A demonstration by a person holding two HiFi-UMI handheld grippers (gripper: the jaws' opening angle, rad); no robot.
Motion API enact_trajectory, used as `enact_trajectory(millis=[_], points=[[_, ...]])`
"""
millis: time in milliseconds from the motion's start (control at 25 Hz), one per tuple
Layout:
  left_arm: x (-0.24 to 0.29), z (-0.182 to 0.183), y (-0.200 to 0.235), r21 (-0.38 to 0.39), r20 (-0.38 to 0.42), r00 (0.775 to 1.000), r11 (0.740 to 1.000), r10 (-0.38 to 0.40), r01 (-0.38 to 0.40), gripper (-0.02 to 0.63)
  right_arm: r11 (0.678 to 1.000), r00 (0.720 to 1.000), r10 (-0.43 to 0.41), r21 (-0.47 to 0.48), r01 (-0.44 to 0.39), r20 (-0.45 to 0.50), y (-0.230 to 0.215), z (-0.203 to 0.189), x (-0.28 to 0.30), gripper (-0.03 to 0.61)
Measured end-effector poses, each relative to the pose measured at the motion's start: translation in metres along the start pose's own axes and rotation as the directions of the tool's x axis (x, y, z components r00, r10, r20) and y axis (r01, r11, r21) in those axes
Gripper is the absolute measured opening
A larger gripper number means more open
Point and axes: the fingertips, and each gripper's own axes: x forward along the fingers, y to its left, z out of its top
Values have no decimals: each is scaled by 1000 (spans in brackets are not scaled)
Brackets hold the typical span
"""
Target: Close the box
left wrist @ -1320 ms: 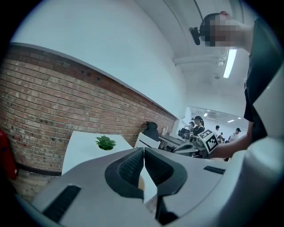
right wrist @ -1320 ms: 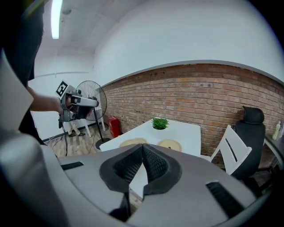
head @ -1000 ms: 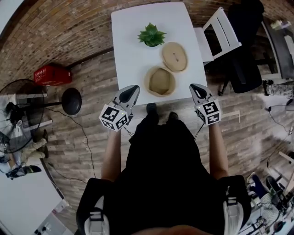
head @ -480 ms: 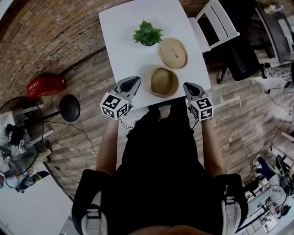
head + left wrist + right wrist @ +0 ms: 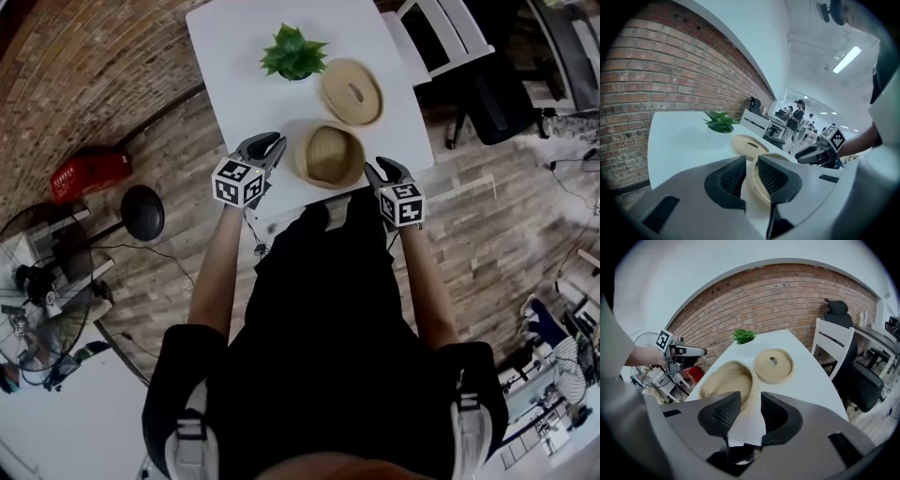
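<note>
Head view: grippers beside box

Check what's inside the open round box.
Nothing visible: the box shows only its bare ribbed inside. Its lid lies beside it. The near inner wall is hidden by the rim.

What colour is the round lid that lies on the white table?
The lid is light tan, clearest in the right gripper view.

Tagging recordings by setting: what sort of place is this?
Probably a shared office or lab workspace: a brick wall under a ceiling strip light, a white table beside a black office chair, and people at desks in the open room behind.
</note>
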Motion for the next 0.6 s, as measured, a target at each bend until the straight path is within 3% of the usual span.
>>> enact_trajectory(millis=[40,160,360,520,600], points=[[7,-6,3,-17,-23,1000,1000,-12,11,107,999,1000,6,36,-5,-17,-1,-6,3,137],[24,-25,8,-75,-82,995,996,-51,44,143,986,997,48,160,-36,-67,1,-26,13,141],[46,-52,8,-213,-129,986,974,-106,76,164,913,993,107,400,-81,-44,-3,-39,17,135],[54,-62,-4,-237,-157,977,966,-145,105,161,902,989,138,418,-105,-49,1,-27,15,120],[55,-67,-8,-225,-177,974,969,-145,103,121,906,986,152,407,-114,-63,4,-24,17,96]])
